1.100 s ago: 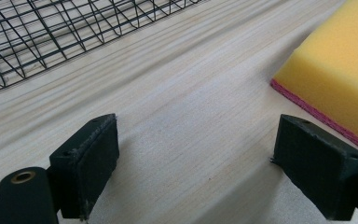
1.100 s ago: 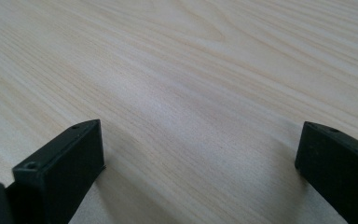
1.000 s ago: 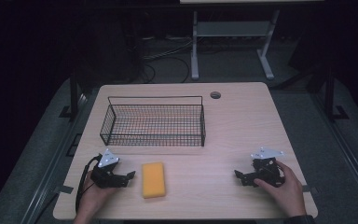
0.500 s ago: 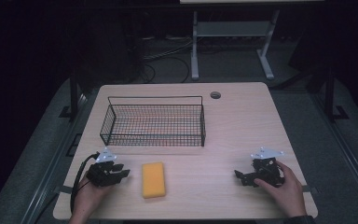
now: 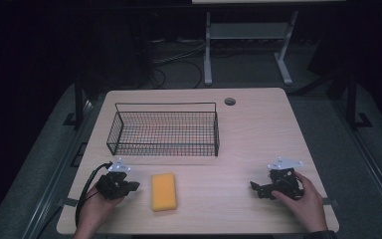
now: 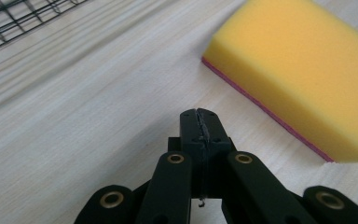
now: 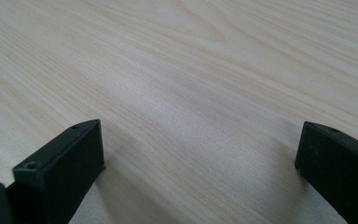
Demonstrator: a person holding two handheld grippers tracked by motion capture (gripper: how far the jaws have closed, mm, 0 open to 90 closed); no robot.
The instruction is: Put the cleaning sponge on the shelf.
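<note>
Scene at a pale wooden tabletop (image 5: 258, 129), seen from above and along each tool. The left hand-held gripper (image 5: 129, 186) is held low over the near left part of the tabletop, pointed toward a yellow sponge (image 5: 163, 191). In the left gripper view its jaws are seen pressed together with nothing between them, having just been closing, and the left hand-held gripper (image 6: 199, 122) is shown just short of the sponge (image 6: 303, 70), apart from it. The sponge is laid flat, a thin pink layer being visible along its lower edge. A black wire basket (image 5: 165, 129) is placed beyond the sponge, toward the middle of the tabletop, well apart from both tools; a corner of its mesh (image 6: 14, 14) is caught in the left gripper view. The right hand-held gripper (image 5: 258, 189) is held in the right hand (image 5: 306, 204) at the near right; its jaws are spread wide over bare wood (image 7: 191, 84), with nothing between them.
</note>
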